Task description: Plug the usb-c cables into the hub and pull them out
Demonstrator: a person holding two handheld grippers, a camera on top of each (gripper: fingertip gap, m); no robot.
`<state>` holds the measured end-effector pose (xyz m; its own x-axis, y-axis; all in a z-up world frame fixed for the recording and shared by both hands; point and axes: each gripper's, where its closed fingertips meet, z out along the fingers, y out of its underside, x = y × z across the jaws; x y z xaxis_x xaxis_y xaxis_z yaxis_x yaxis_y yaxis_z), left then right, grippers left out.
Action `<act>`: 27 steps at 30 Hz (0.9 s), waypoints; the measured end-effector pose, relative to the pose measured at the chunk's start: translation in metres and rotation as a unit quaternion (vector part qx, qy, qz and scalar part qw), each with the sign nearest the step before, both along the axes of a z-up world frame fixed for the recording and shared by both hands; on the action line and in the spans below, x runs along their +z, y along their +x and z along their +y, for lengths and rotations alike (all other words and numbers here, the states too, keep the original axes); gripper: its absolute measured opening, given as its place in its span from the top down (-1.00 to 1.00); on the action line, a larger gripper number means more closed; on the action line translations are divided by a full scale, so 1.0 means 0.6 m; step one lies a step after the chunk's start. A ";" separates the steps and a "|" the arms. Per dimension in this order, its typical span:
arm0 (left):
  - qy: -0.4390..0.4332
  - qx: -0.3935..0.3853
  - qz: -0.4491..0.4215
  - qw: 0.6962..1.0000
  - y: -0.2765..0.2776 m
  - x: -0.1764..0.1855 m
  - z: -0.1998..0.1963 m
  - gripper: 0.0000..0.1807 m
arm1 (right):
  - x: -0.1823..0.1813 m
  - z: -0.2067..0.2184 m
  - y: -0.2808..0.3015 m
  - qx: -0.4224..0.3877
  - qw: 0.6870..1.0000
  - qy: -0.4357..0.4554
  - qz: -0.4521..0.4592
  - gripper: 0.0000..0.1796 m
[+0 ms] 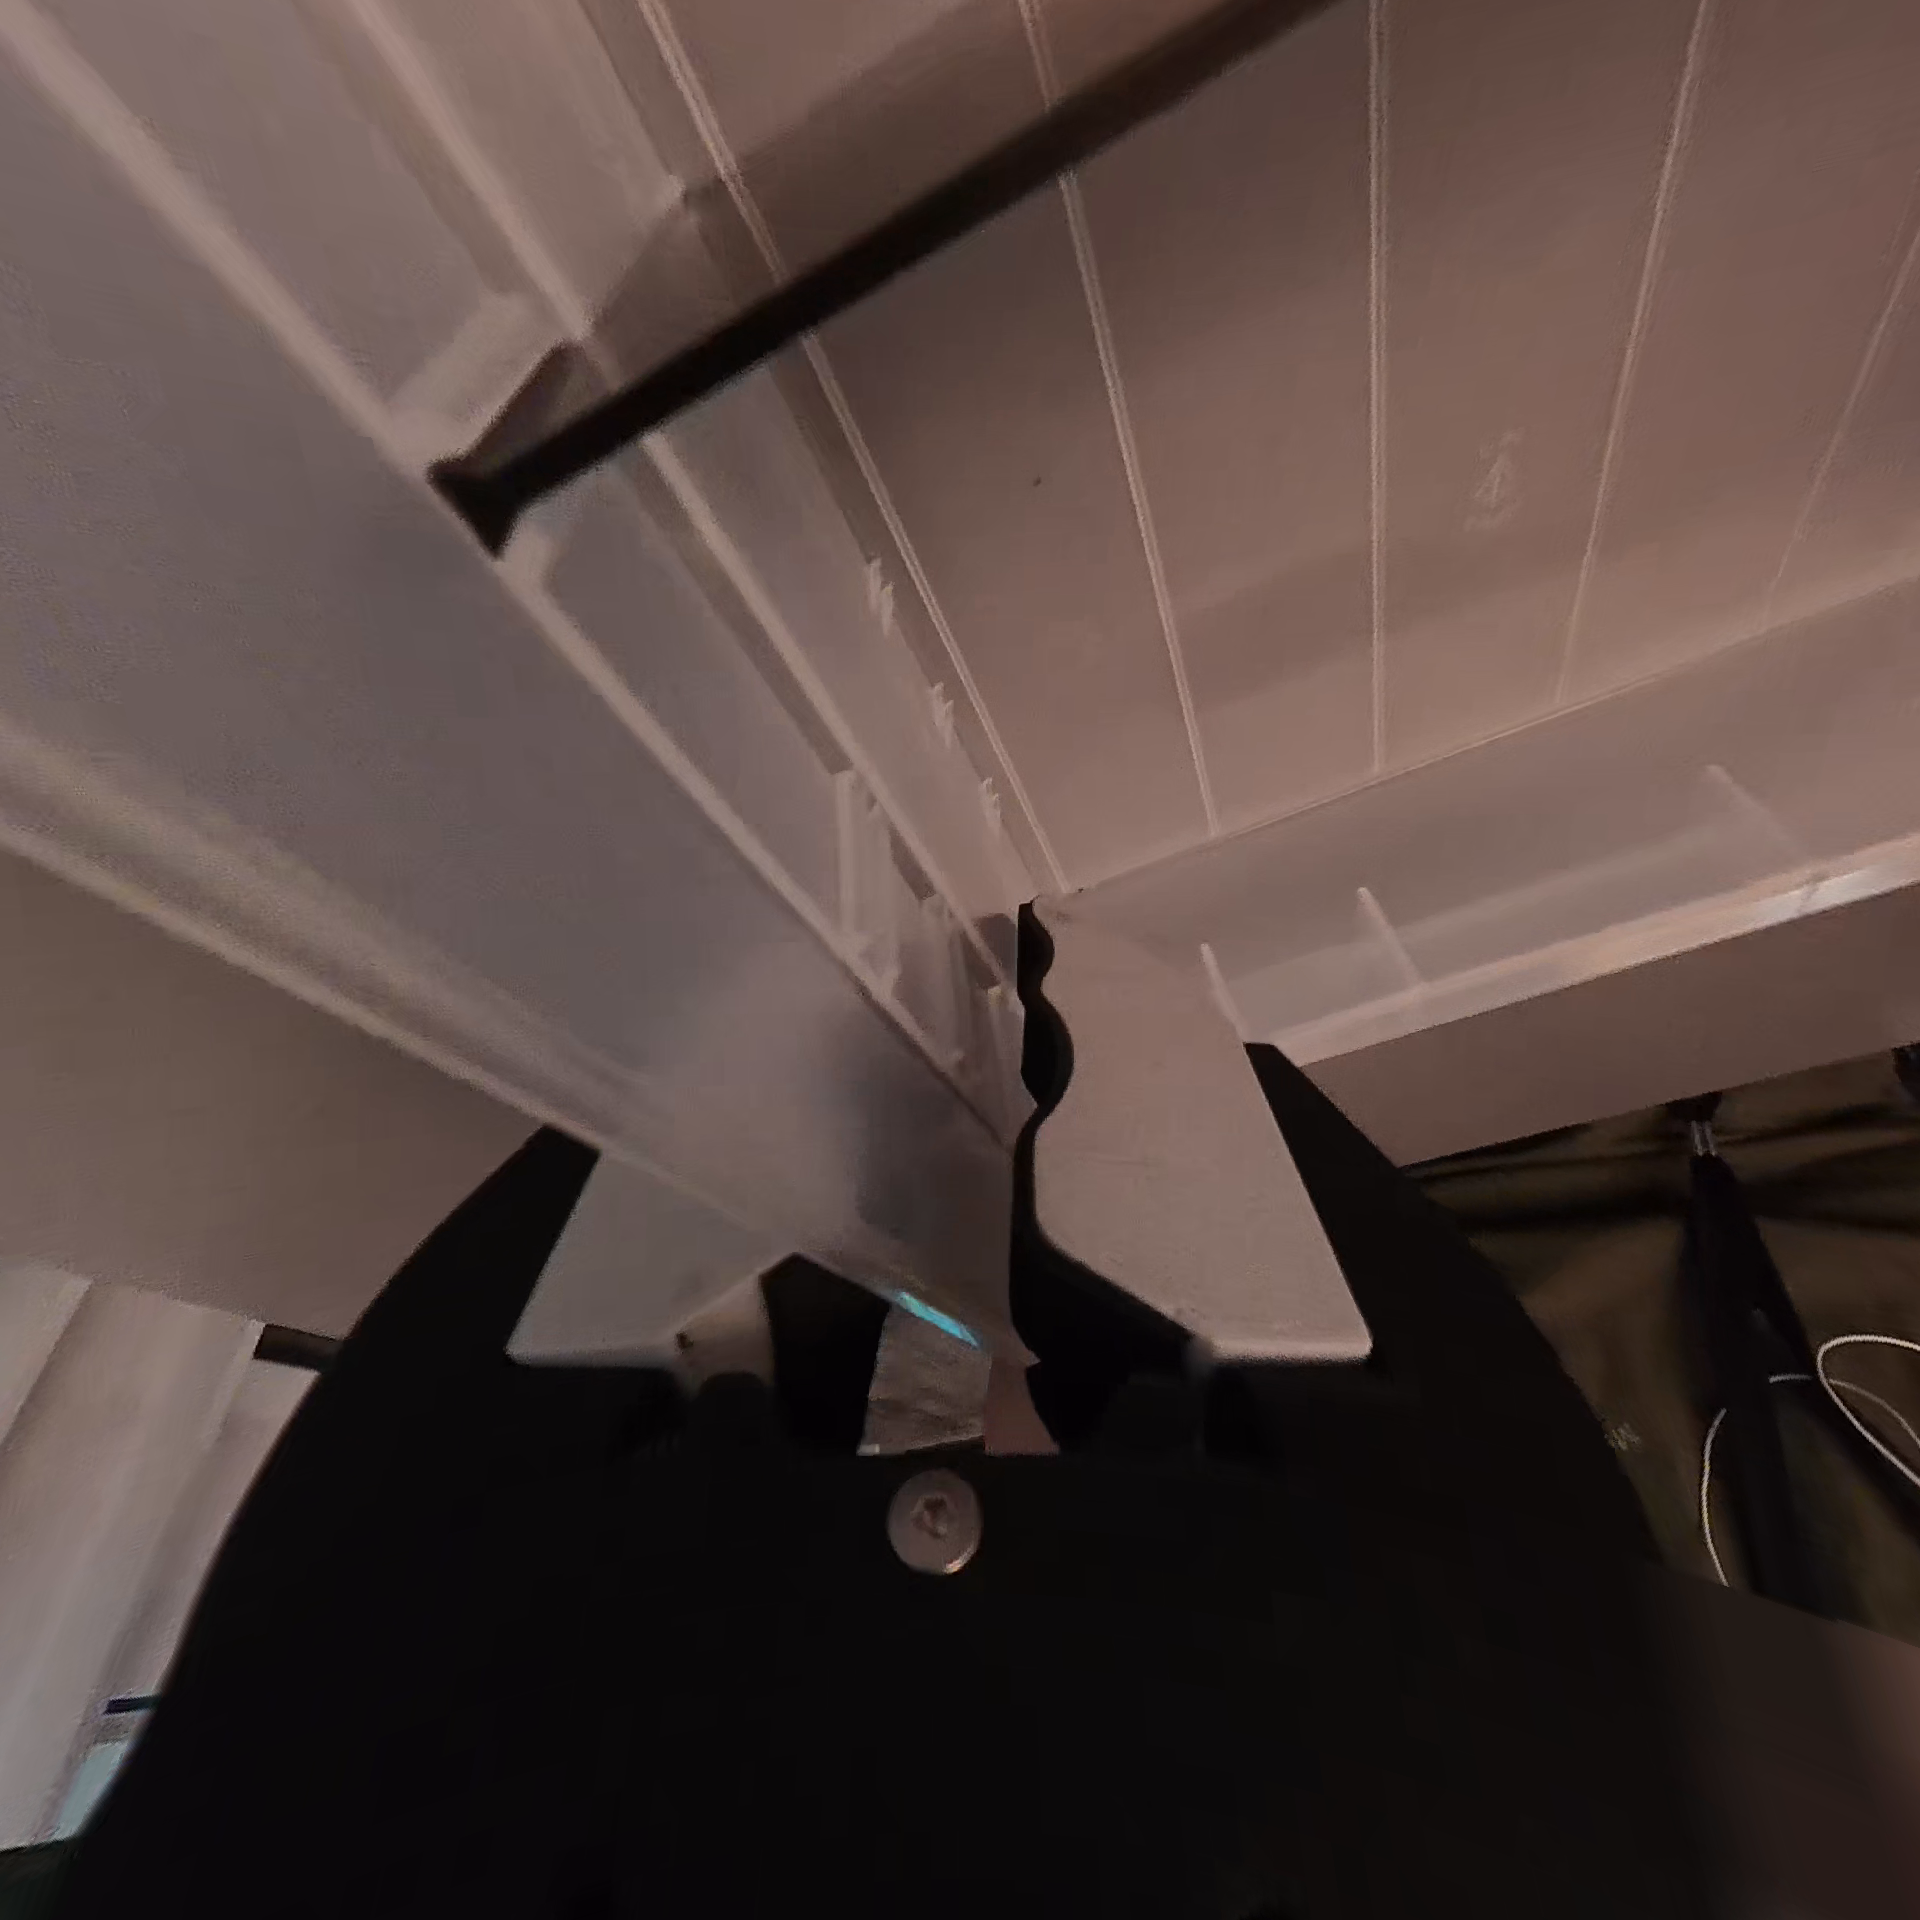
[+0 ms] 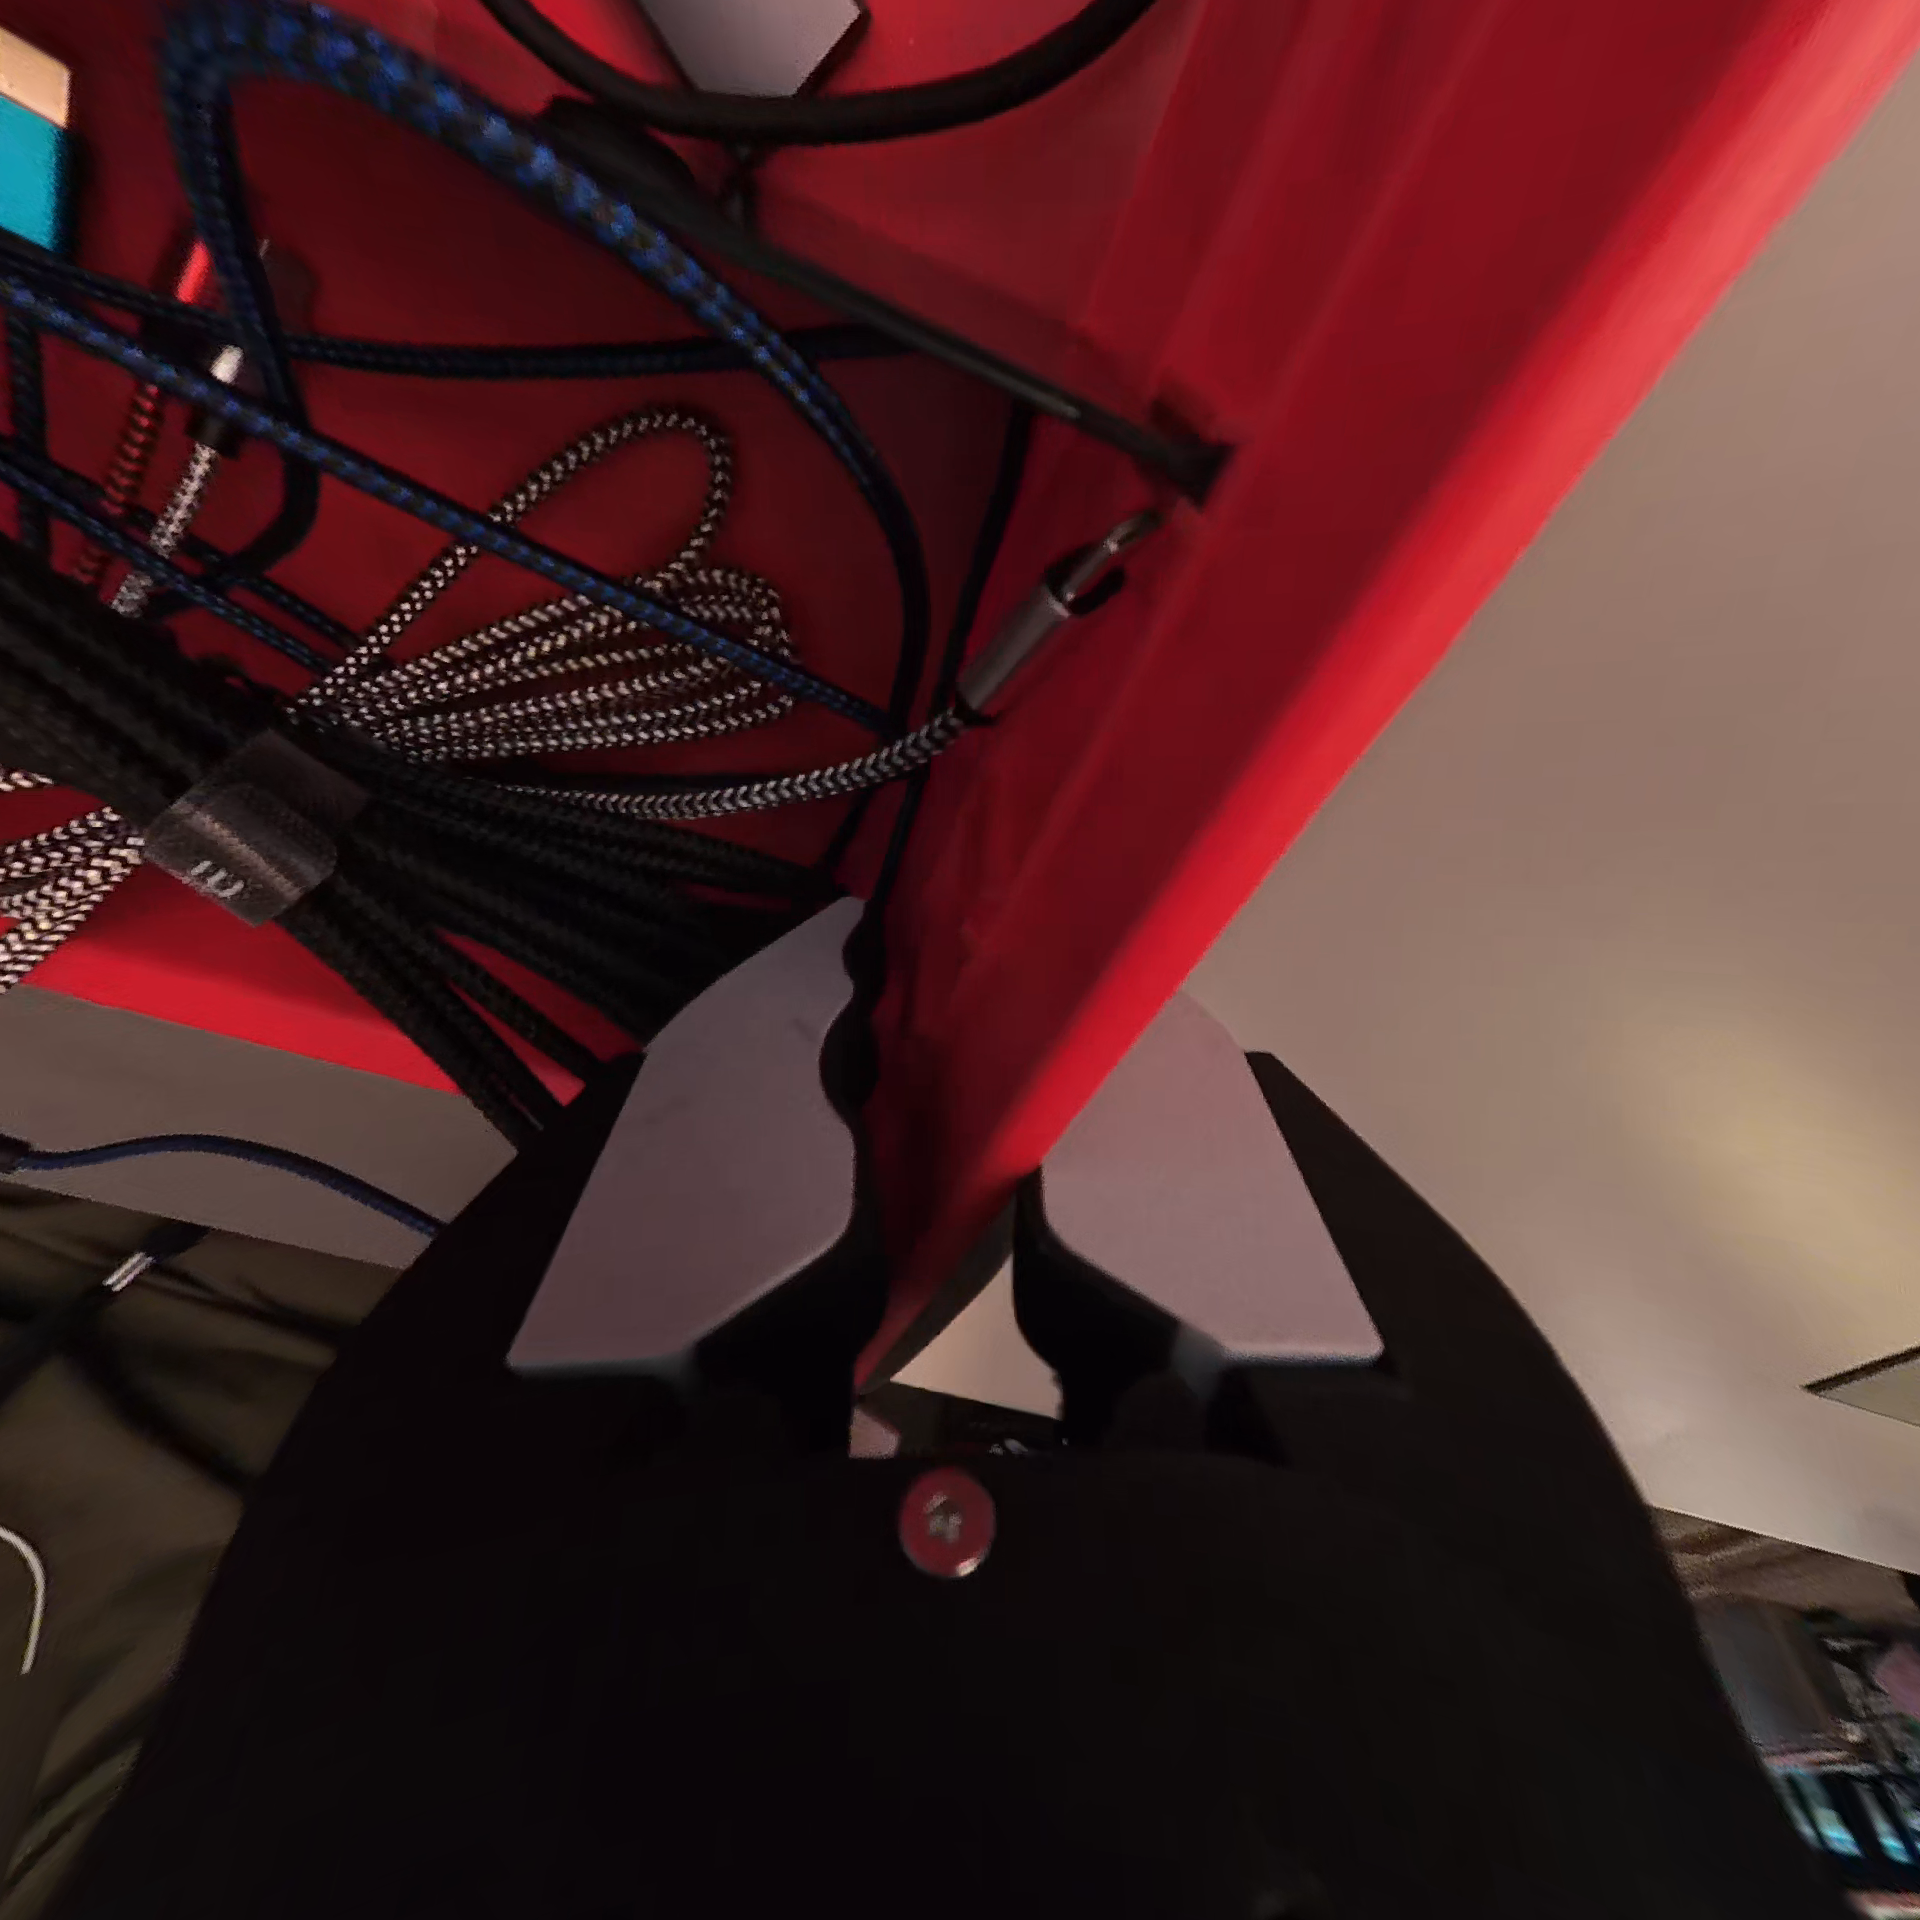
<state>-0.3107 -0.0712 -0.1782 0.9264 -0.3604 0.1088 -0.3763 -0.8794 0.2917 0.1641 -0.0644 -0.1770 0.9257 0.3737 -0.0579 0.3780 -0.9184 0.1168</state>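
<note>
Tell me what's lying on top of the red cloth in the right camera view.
On the red cloth lie tangled braided cables: a blue-black one, a black-and-white one ending in a metal plug, and a strapped black bundle. The cables cover whatever lies beneath them.

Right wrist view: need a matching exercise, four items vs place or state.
1 blue-and-black braided cable
2 black-and-white braided cable
3 grey fabric strap
4 teal box

A top-left corner
B wraps black cable bundle
C ends in grey metal plug
D loops over red mat, upper part

Pairs: 1-D, 2-C, 3-B, 4-A
</note>
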 end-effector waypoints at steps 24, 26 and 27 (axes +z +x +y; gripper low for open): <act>0.210 0.011 -0.158 0.965 -0.007 0.159 0.017 0.64 | 0.136 0.085 -0.467 0.186 0.936 0.222 0.202 0.38; 0.228 0.007 -0.162 0.960 -0.005 0.171 0.015 0.64 | 0.113 0.109 -0.465 0.143 0.955 0.191 0.178 0.36; 0.236 0.003 -0.165 0.958 -0.003 0.177 0.013 0.64 | 0.099 0.117 -0.456 0.137 0.962 0.183 0.149 0.36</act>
